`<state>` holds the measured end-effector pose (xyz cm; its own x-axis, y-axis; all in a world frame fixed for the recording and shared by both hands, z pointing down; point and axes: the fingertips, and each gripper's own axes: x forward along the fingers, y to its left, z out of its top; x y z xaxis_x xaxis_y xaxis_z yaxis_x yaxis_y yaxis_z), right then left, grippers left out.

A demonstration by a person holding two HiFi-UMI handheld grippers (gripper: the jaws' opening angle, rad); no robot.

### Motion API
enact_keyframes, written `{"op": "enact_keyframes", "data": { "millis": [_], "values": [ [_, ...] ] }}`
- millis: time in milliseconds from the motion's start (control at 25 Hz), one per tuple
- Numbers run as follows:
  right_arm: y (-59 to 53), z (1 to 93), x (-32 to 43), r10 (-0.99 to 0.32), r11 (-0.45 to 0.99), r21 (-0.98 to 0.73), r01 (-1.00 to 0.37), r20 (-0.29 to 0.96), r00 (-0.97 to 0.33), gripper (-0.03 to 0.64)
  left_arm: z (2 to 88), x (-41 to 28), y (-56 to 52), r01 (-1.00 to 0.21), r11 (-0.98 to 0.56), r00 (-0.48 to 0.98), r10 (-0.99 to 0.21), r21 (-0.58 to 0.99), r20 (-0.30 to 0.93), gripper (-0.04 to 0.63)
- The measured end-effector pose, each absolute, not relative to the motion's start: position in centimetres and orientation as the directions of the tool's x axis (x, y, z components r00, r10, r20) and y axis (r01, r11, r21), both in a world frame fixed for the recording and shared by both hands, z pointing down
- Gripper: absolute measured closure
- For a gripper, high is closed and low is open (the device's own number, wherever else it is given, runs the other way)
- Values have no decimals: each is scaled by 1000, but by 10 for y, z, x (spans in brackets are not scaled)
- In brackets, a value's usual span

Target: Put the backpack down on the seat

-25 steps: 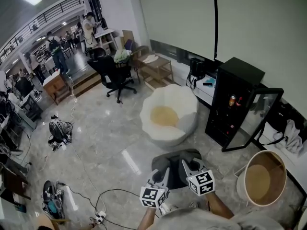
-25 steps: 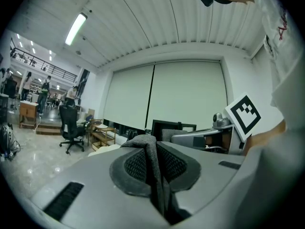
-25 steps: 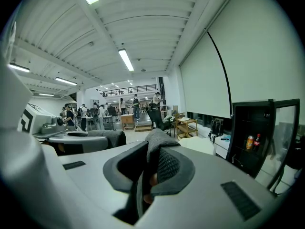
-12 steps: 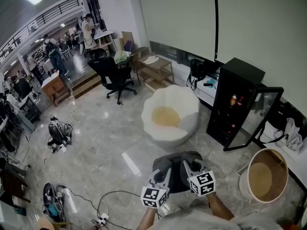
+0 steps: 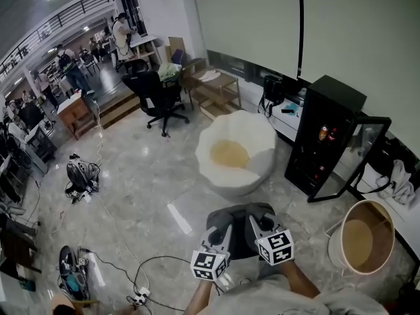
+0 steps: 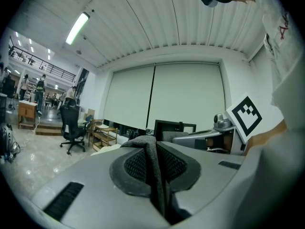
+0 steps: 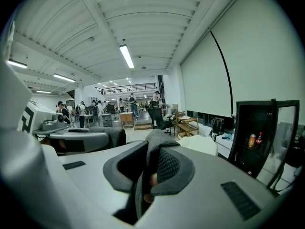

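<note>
A dark grey backpack (image 5: 239, 231) hangs just in front of me, low in the head view. My left gripper (image 5: 222, 233) is shut on a fold of its grey fabric (image 6: 151, 160), pinched between the pads. My right gripper (image 5: 256, 224) is likewise shut on a grey fabric fold (image 7: 155, 157) of the backpack. The seat (image 5: 218, 173) is a white petal-shaped chair with a tan cushion. It stands on the marble floor a short way beyond the backpack, apart from it. Its white edge (image 7: 204, 144) also shows in the right gripper view.
A black drinks cabinet (image 5: 325, 135) with its glass door swung open stands right of the seat. A round tan tub (image 5: 359, 241) is at the lower right. A black office chair (image 5: 157, 98), a wooden shelf (image 5: 215, 90), floor cables (image 5: 141, 274) and several people lie left and beyond.
The view has moved a little closer to the seat and cabinet, the backpack carried along. Both grippers keep the same hold.
</note>
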<state>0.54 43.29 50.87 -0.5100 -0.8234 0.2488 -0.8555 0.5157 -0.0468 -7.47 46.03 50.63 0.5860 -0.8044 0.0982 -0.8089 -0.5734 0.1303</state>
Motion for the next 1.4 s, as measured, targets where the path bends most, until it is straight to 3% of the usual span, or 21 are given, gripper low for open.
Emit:
{"op": "enact_keyframes", "data": {
  "millis": [720,1400],
  "values": [
    [373,510,6,-824,528,-32,-849,226,-520,563,512,-73,405,-832,-541,553,-828,126,97,543],
    [241,507,5,-798,563,-46,-826,230,-557,565,505,-75,271,-860,-494,508,-854,128,111,543]
  ]
}}
